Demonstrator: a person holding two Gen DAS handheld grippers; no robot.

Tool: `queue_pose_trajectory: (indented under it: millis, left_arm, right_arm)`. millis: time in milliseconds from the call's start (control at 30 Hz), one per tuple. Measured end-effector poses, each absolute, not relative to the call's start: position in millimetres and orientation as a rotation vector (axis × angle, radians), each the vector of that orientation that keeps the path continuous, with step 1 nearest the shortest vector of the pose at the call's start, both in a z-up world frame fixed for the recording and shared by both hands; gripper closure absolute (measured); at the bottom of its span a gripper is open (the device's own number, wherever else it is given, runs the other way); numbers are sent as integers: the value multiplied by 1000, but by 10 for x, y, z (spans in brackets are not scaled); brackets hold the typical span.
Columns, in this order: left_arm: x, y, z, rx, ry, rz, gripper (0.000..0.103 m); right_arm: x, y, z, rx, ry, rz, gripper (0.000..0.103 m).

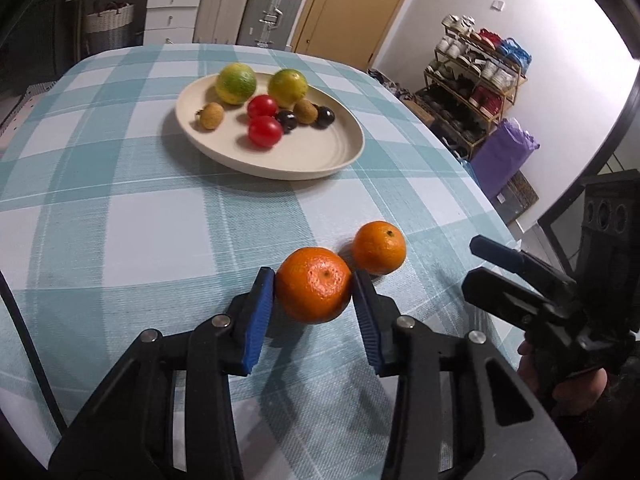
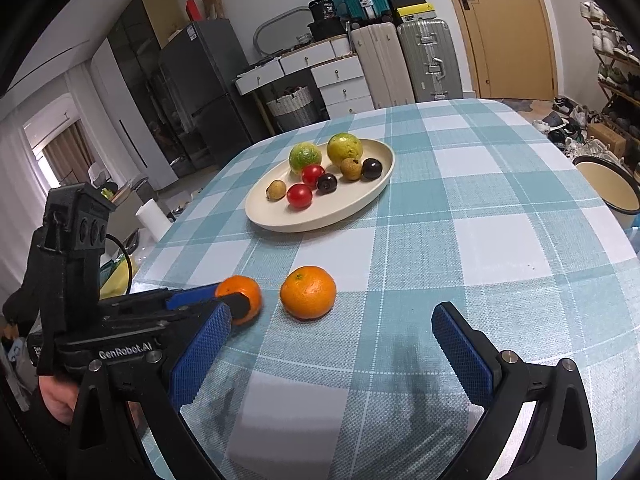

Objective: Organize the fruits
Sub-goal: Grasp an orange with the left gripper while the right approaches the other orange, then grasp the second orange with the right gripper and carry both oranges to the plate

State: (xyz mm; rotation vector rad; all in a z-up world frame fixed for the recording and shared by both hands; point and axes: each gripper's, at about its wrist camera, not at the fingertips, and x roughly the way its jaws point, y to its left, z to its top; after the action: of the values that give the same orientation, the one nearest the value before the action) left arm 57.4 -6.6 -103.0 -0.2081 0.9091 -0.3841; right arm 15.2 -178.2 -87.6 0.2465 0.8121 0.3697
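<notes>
My left gripper [image 1: 313, 280] is shut on an orange [image 1: 313, 285], with both blue pads pressed against its sides. The right wrist view shows that orange [image 2: 245, 286] in the left gripper [image 2: 234, 300], low over the checked cloth; whether it touches the cloth I cannot tell. A second orange [image 1: 379, 247] [image 2: 308, 292] sits on the cloth just beside it. My right gripper [image 2: 332, 316] stands open and empty on the near side of this orange, and appears at the right edge of the left wrist view [image 1: 476, 266]. A cream plate [image 1: 304, 160] [image 2: 320, 220] farther back holds several small fruits.
The table [image 1: 120, 220] has a curved right edge. Past it stand a shoe rack [image 1: 472, 80], a purple bag [image 1: 504, 152] and a cream basin [image 2: 608, 188]. Suitcases [image 2: 424, 60] and white drawers [image 2: 340, 76] line the far wall.
</notes>
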Motion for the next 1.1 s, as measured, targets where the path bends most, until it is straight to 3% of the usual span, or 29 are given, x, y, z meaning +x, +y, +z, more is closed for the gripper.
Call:
queue_pose_trajectory:
  millis: [733,1000,1067,1100]
  left_arm:
    - [543,293,-965,-268,877,-348,66]
    - [575,282,-981,-270,885,-359,66]
    - [593,279,-987,-272,889,-356,66]
    - [607,278,-993,-273,893,-355,66]
  right_arm:
    - [446,-1488,-1038,236,903,429,3]
    - [540,-1419,-1091,219,929,419,27]
    - [560,-1406,-1102,216,939,429,47]
    - [573,-1392,-1112,214,947,441,51]
